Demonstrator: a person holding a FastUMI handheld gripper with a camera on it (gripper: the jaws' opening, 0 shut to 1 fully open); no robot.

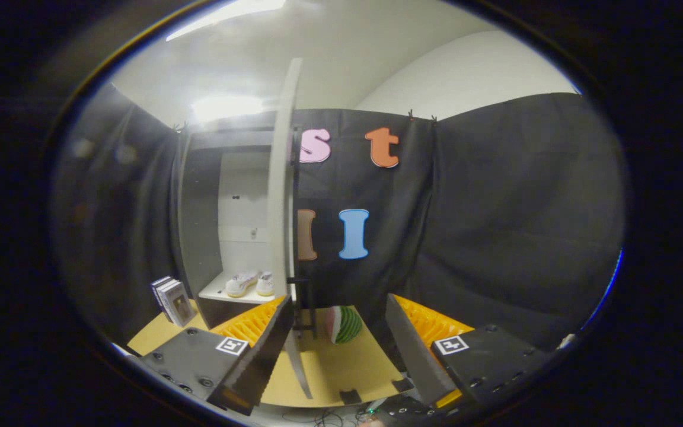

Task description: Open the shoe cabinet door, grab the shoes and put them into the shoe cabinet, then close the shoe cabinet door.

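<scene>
A striped watermelon ball point(344, 324) sits on the tan floor point(329, 367) against the black cloth wall point(495, 225). A few books point(171, 299) stand upright, leaning together. A bright ceiling light point(226, 108) glares above.

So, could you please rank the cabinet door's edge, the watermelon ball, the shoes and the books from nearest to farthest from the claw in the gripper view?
The open claw holds nothing.
1. Cabinet door: its edge stands between the fingers, nearest.
2. Watermelon ball: on the floor just ahead.
3. Shoes: beyond, on the cabinet's shelf. Books: leaning beside the cabinet; too close to the shoes to rank.
</scene>
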